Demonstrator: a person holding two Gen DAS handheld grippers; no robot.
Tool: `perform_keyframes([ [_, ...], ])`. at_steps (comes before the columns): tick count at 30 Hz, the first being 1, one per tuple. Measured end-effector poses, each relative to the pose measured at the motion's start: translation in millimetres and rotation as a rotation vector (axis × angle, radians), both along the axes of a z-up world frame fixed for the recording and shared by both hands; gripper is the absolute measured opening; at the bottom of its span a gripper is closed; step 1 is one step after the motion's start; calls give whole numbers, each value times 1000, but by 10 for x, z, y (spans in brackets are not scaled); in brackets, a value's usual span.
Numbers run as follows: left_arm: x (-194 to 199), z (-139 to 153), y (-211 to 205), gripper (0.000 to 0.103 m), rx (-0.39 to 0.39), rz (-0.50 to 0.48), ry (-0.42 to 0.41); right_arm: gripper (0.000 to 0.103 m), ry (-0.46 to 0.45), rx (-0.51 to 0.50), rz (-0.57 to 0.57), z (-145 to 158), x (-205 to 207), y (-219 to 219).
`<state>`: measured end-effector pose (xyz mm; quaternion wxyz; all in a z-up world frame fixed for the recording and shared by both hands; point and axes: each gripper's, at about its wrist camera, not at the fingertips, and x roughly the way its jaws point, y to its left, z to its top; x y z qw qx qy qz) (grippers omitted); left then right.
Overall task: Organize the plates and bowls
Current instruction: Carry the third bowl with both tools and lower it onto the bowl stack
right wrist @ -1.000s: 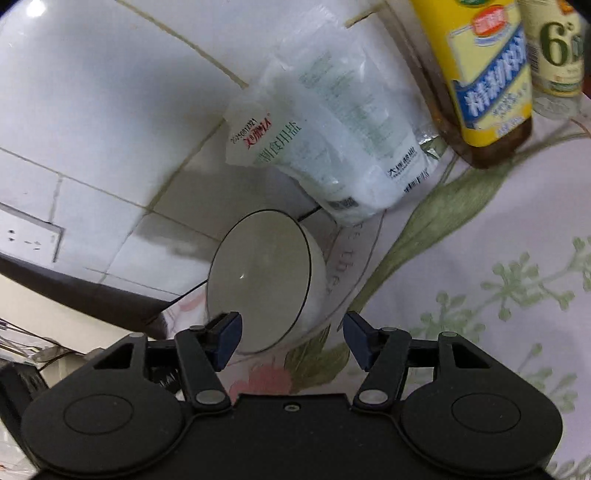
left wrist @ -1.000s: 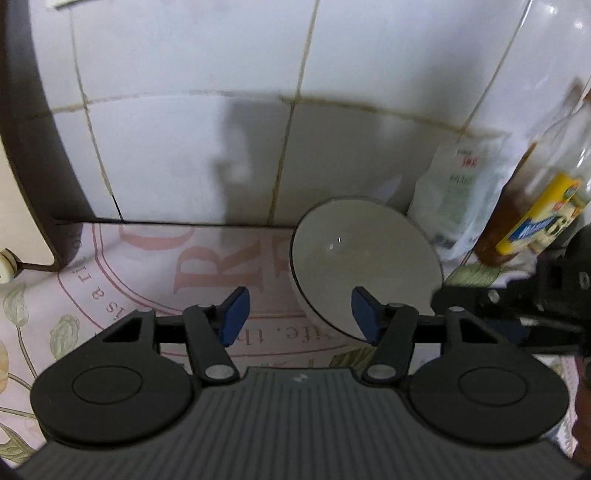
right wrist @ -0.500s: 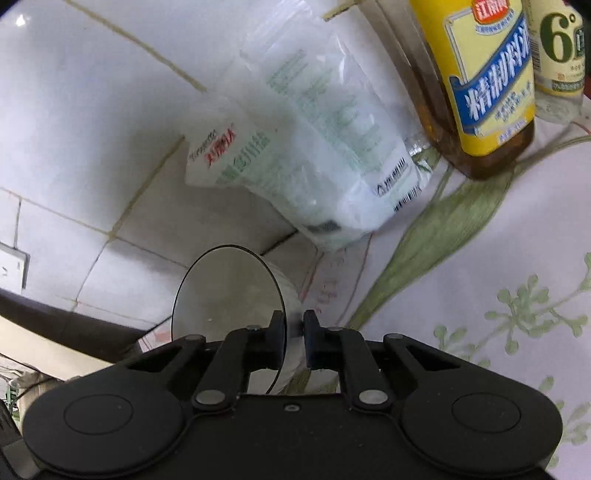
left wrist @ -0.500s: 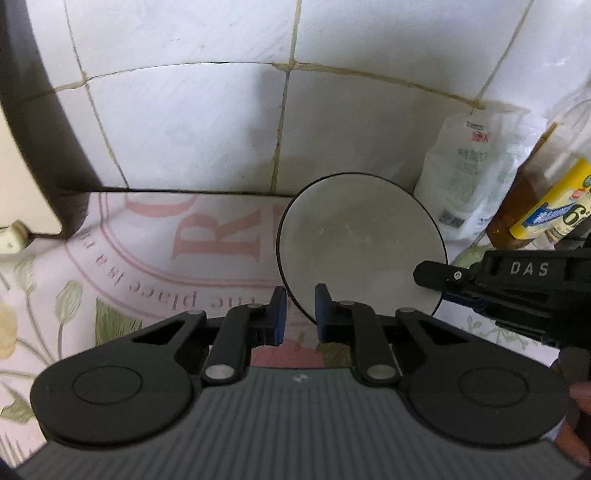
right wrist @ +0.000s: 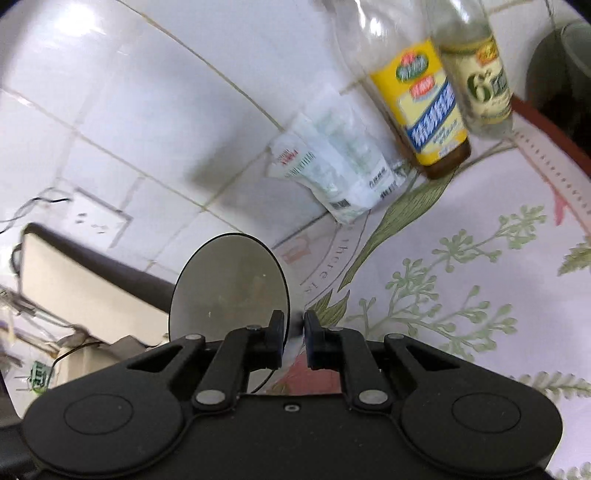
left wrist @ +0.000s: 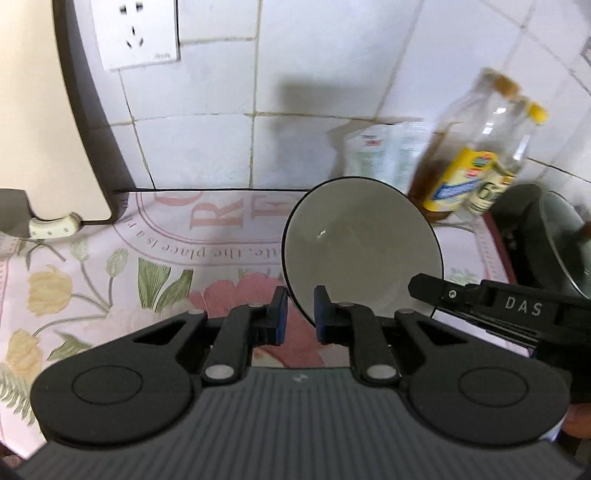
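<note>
A white bowl [left wrist: 362, 251] with a thin dark rim hangs tilted above the flowered tablecloth [left wrist: 110, 280], its inside turned toward the left wrist camera. My left gripper [left wrist: 299, 314] is shut on its lower left rim. In the same view my right gripper [left wrist: 421, 288] comes in from the right and pinches the bowl's lower right edge. In the right wrist view the bowl [right wrist: 229, 284] stands nearly edge-on at the left, and my right gripper [right wrist: 294, 328] is shut on its rim.
Two oil bottles [right wrist: 428, 110] and a plastic bag [right wrist: 332, 166] stand against the tiled wall. A dark pot with a glass lid [left wrist: 546, 236] sits at the right. A wall socket [left wrist: 136, 33] and a dark-framed cream appliance [left wrist: 44, 129] are at the left.
Both grippers went from open to shut on the bowl's rim. The bowl then rose off the cloth and came away from the wall with them.
</note>
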<state>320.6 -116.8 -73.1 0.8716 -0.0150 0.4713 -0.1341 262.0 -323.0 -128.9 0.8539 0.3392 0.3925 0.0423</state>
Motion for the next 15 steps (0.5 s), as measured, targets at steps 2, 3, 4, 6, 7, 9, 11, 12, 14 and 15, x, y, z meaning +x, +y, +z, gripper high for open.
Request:
perform_keyframes([
  [2, -184, 114, -51, 13, 4, -1, -12, 15, -22, 10, -1, 93, -182, -50],
  [3, -274, 157, -82, 13, 3, 1, -14, 15, -30, 13, -2, 115, -259, -70],
  [4, -376, 195, -114, 13, 4, 1, -17, 15, -40, 5, 2, 148, -346, -89],
  [6, -553, 259, -167, 13, 5, 4, -28, 15, -56, -1, 7, 180, -490, -124],
  [7, -635, 283, -187, 13, 4, 4, -31, 15, -60, -1, 11, 200, -564, -150],
  [9, -792, 304, -240, 13, -4, 7, -33, 15, -68, -13, 17, 222, -705, -188],
  [11, -922, 303, -297, 14, -27, 10, -37, 15, -71, -32, 12, 235, -860, -244],
  [12, -974, 291, -325, 14, -46, 12, -39, 15, -77, -41, -5, 206, -920, -262],
  [14, -1089, 251, -398, 13, -57, 18, -39, 15, -82, -49, -52, 174, -1046, -306],
  [15, -1127, 224, -437, 13, -48, 22, -36, 15, -73, -56, -55, 155, -1080, -324],
])
